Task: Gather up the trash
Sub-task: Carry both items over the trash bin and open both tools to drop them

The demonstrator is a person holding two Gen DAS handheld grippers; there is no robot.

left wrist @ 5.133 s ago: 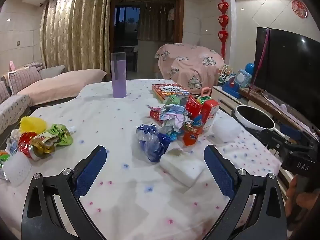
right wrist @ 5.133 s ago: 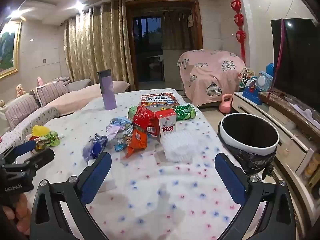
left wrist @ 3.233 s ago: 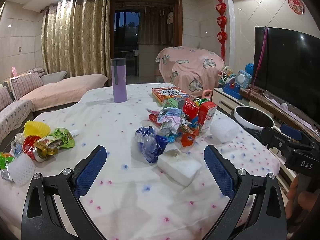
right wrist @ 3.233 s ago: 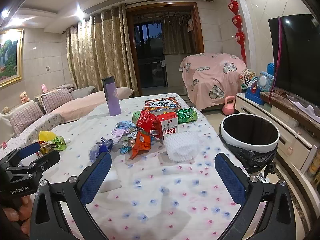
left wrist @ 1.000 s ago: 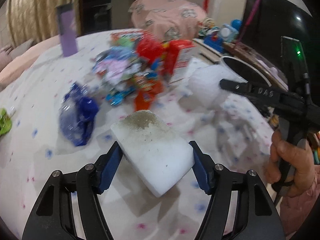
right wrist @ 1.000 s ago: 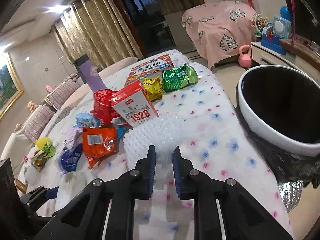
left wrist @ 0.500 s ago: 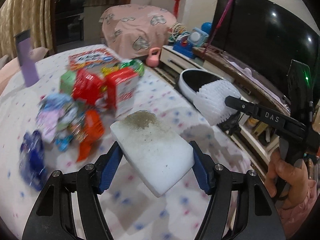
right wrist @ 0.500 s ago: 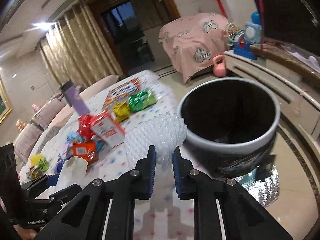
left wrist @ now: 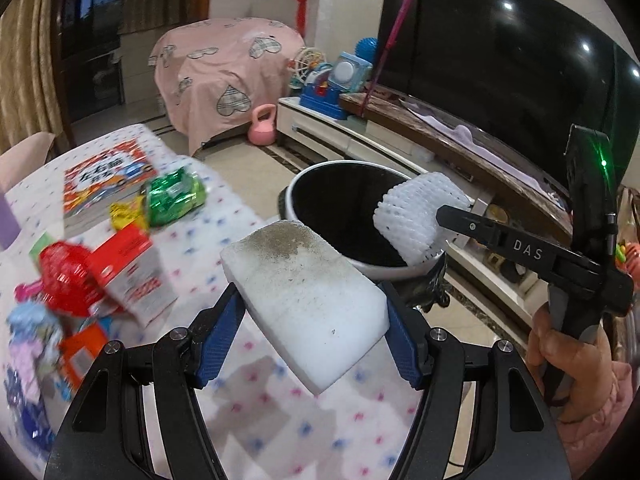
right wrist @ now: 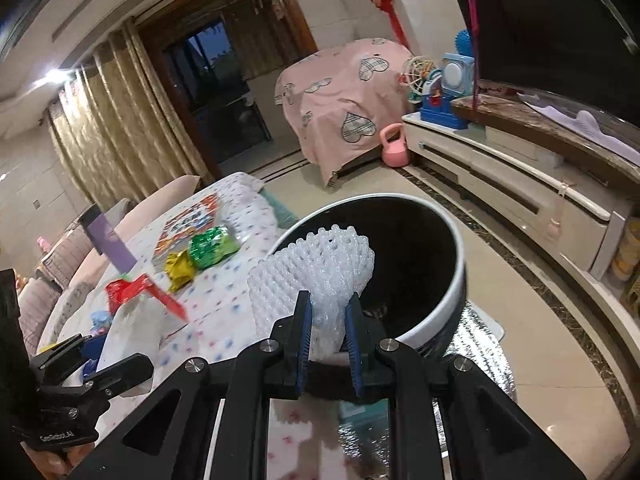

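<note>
My left gripper (left wrist: 312, 320) is shut on a white foam block (left wrist: 304, 296) with a dirty top, held above the table edge beside the bin. My right gripper (right wrist: 328, 316) is shut on a white foam net sleeve (right wrist: 316, 276) and holds it over the near rim of the trash bin (right wrist: 448, 300), a white-rimmed bin with a black liner. The sleeve (left wrist: 416, 216) and bin (left wrist: 320, 168) also show in the left wrist view. Wrappers and a red-and-white carton (left wrist: 132, 272) lie on the table.
The table with a dotted white cloth (left wrist: 256, 392) lies left of the bin. A green bag (right wrist: 212, 248), a yellow wrapper (right wrist: 180, 268) and a flat printed box (right wrist: 188, 220) lie on it. A TV cabinet (right wrist: 520, 184) and TV stand to the right. A pink kettlebell (right wrist: 394, 146) is on the floor.
Both grippers closed on their items, lifted them off the table and swung right toward the bin. In the last half second the sleeve has come over the bin's rim.
</note>
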